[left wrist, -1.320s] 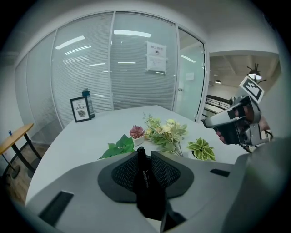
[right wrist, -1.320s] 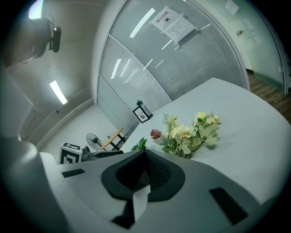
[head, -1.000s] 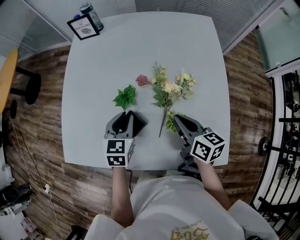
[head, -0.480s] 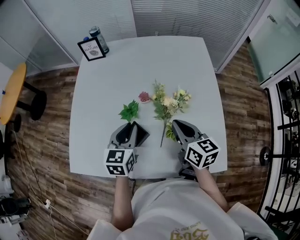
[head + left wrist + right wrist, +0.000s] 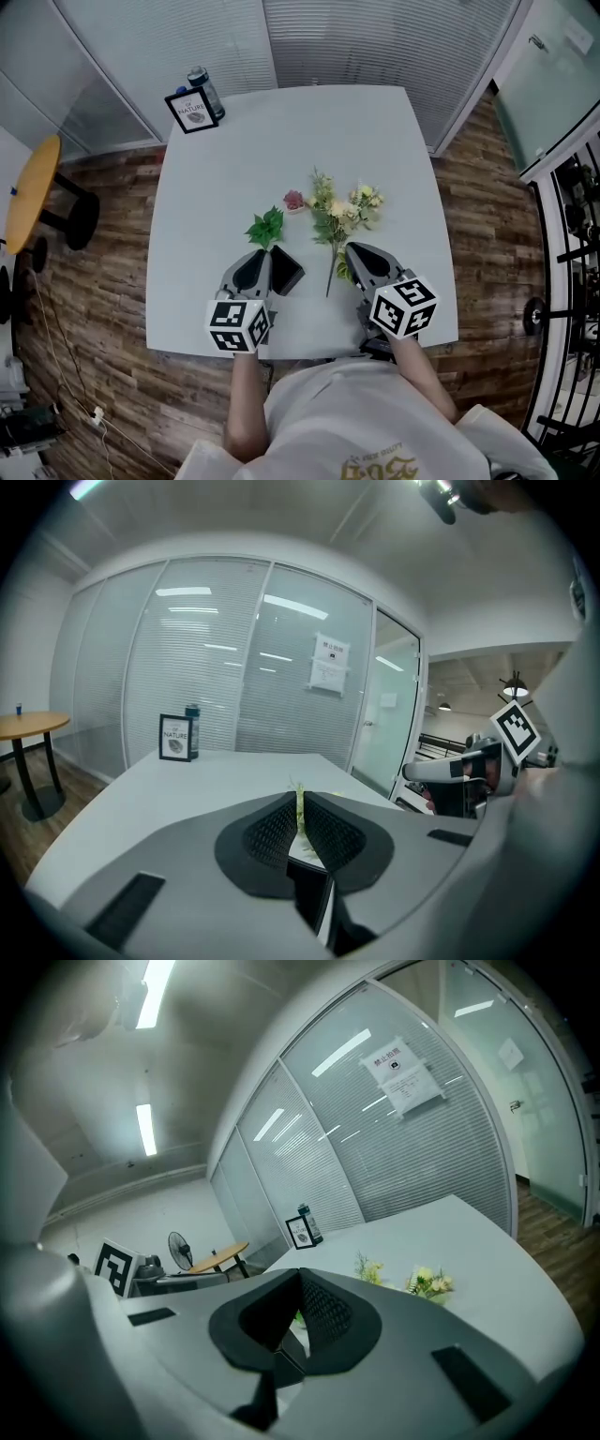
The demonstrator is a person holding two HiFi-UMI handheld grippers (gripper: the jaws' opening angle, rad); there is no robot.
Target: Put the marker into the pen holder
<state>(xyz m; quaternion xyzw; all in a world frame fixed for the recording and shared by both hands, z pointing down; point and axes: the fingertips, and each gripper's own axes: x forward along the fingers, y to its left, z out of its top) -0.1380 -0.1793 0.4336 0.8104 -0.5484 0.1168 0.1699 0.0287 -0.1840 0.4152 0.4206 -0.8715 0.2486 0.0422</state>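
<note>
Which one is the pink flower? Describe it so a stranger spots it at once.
Start at the middle of the grey table. Between the green leaf sprig and the pale yellow bouquet lies the pink flower: small, round, and the only pink thing there.

Left claw (image 5: 300, 806) pressed together; framed sign (image 5: 175, 738) (bottle (image 5: 193, 712) just beside it) at the table's (image 5: 234, 772) far end.

the table (image 5: 375, 141) has a smooth, matt, pale top. the floor (image 5: 94, 281) is streaky brown wood plank. the left claw (image 5: 300, 803) shows matt grey plastic shells and black, finely textured pads (image 5: 270, 834). the glass wall (image 5: 197, 667) looks glossy.
</note>
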